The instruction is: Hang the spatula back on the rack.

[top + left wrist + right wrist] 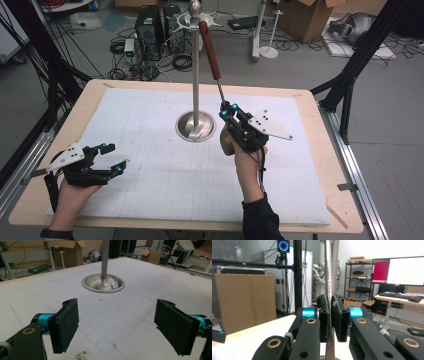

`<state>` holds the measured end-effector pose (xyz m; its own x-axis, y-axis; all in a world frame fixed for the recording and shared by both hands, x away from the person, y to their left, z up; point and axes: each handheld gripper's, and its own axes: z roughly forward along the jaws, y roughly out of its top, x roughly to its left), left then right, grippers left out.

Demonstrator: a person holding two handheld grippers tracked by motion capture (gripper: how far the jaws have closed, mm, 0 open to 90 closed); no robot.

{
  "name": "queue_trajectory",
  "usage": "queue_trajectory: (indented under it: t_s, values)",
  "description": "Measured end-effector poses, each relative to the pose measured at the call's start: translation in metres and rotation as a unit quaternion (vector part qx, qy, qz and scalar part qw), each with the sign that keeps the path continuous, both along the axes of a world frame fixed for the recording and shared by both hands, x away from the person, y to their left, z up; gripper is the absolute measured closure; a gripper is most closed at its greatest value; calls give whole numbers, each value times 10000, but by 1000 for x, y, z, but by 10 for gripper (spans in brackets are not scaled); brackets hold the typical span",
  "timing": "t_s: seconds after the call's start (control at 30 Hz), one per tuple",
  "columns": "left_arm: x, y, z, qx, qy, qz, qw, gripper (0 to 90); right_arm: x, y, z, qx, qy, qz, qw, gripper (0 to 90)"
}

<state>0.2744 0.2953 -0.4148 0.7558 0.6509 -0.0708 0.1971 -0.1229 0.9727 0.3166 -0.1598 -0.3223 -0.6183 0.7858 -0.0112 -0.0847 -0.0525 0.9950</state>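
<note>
Metal shaft and red-brown handle make up the utensil (210,47) that our right gripper (226,111) has hold of: its fingers (325,315) are pressed nearly together on the thin metal part, and the tool rises from between them, tilted, so that the handle stands well above the fingertips with its top end close beside the ball at the top of the stand (195,75). In the right gripper view we see the bright shaft run straight up out of the narrow gap between the two black pads. The stand's round base sits on the desk (165,165) just beside and a little ahead of these fingers. Our left gripper (112,159) rests low over the white gridded mat on the desk, its fingers (65,323) spread wide with nothing between them; in the left gripper view we see bare mat in the gap and the stand's base well beyond the fingertips.
</note>
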Motion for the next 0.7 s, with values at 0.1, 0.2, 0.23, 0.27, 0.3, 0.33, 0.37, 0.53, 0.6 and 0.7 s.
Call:
queue_trajectory:
  t_s: [0.1,0.2,0.23,0.27,0.3,0.33,0.37,0.53,0.6,0.7]
  values:
    - [0,0,0,-11,3,4,10000,203,-2,0,-1,38,-22,-11,10000,846]
    - [0,0,0,-11,14,5,10000,203,-3,0,-1,26,-56,-36,10000,847]
    - [0,0,0,-6,16,5,10000,204,-4,1,-2,11,-50,-25,10000,846]
    - [0,0,0,6,13,1,10000,203,-4,1,-2,0,-51,-46,10000,847]
    - [0,0,0,7,2,-8,10000,203,-4,2,-2,-14,-31,-63,10000,846]
    - [0,0,0,6,0,-10,10000,203,-4,2,-2,-27,-47,-57,10000,846]
    - [0,0,0,7,-4,-7,10000,203,-4,3,-2,-39,-47,-91,9999,846]
    - [0,0,0,0,-2,-4,10000,203,-6,5,-2,-117,-106,-153,9998,846]
    - [0,1,0,-12,10,5,10000,204,-7,5,-2,-125,-137,-168,9997,846]
    - [0,0,0,-6,1,-4,10000,203,-7,5,-3,-125,-131,-175,9997,846]
